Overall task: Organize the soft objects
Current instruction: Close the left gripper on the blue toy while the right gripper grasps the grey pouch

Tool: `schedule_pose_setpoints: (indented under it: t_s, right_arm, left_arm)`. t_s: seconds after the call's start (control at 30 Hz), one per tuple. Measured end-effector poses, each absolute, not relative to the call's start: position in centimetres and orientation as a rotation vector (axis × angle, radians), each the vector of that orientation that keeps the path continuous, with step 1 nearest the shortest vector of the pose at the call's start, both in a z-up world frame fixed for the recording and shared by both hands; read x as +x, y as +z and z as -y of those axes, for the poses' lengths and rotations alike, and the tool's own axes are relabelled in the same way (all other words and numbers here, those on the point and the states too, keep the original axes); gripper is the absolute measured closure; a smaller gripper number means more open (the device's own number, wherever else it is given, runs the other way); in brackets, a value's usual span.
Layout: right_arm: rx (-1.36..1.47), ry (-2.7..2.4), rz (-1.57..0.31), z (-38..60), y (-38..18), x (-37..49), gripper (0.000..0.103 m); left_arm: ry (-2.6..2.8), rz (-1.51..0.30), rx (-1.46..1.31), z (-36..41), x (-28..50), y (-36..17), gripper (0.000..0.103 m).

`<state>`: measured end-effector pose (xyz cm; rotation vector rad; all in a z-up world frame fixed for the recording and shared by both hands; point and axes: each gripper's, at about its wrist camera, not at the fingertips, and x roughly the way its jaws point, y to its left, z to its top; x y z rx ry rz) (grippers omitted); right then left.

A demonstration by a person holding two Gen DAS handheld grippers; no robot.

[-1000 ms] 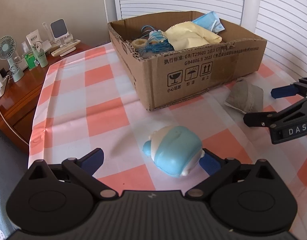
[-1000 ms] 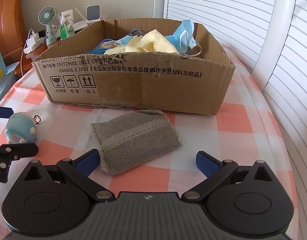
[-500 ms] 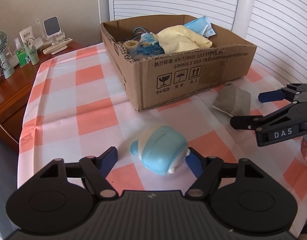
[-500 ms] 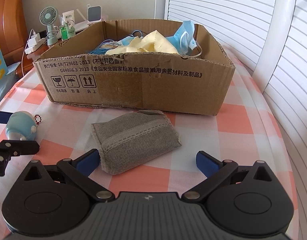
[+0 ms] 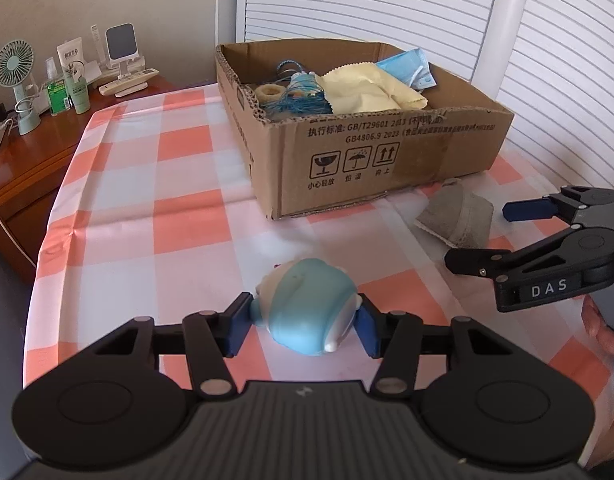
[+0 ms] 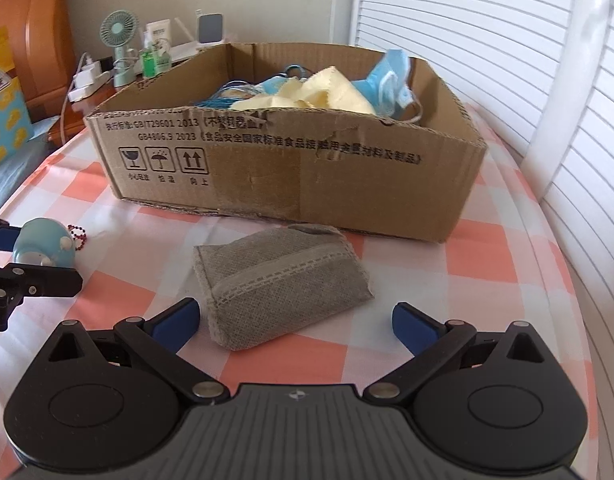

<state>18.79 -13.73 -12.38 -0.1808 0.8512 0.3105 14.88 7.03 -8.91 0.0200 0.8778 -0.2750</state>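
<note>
- Your left gripper (image 5: pixel 303 328) has its blue pads pressed against both sides of the blue plush toy (image 5: pixel 307 312), so it is clamped on the toy, which sits on the checked tablecloth (image 5: pixel 187 208).
- The toy lies on its side. Its long axis runs roughly away from you toward the cardboard box (image 5: pixel 387 160), with its white-tipped end nearest your gripper body.
- From the right wrist view the same toy (image 6: pixel 43 246) shows at the far left, with a red bead chain (image 6: pixel 78 236) trailing from it toward the box (image 6: pixel 299 176).
- Your right gripper (image 6: pixel 295 322) is spread wide, with its pads apart and nothing between them touching either one.
- The grey fabric pouch (image 6: pixel 283 284) lies flat on the cloth just ahead of that gripper, near the left pad and well clear of the right one.
- The pouch's long axis runs diagonally, from the near-left up to the far-right, and its stitched seam follows that line. Its far end sits just beside the front wall of the box.
- Inside the box you have a yellow cloth (image 5: pixel 371 92), a blue face mask (image 5: pixel 407 70) and a tangle of blue cord (image 5: pixel 295 100).
</note>
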Motion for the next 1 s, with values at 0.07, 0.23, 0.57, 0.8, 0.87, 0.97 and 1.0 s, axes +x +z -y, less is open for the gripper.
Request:
schedule_pose_setpoints:
  t_s: [0.07,0.23,0.57,0.8,0.87,0.97,1.0]
  right_arm:
    - [-0.197,0.352,-0.847,13.7,-12.4,19.4,0.0]
    - [-0.221,0.424,-0.836,13.6,-12.4,20.8,0.0]
    - [-0.236,0.44,-0.846,12.9,-12.3,21.6,0.0]
    - [-0.242,0.455,-0.848,12.5,-12.0,20.9,0.008]
    - [-0.245,0.464,-0.85,12.4,-11.8,20.8,0.014]
    - [-0.243,0.472,-0.85,12.4,-11.6,20.6,0.02]
    - [-0.244,0.47,-0.849,12.3,-11.5,20.4,0.022]
  left_arm:
    - [-0.273,-0.88,0.021,-7.0,14.9,-8.9,0.05]
    - [-0.27,-0.883,0.014,-7.0,15.1,-8.9,0.05]
    - [-0.272,-0.884,0.009,-6.9,15.2,-8.9,0.05]
    - [-0.274,-0.884,0.009,-7.0,15.2,-8.9,0.05]
    - [-0.274,-0.883,0.009,-7.0,15.2,-8.9,0.05]
    - [-0.275,-0.884,0.007,-7.0,15.2,-8.9,0.05]
    - [-0.275,-0.884,0.008,-7.0,15.2,-8.9,0.05]
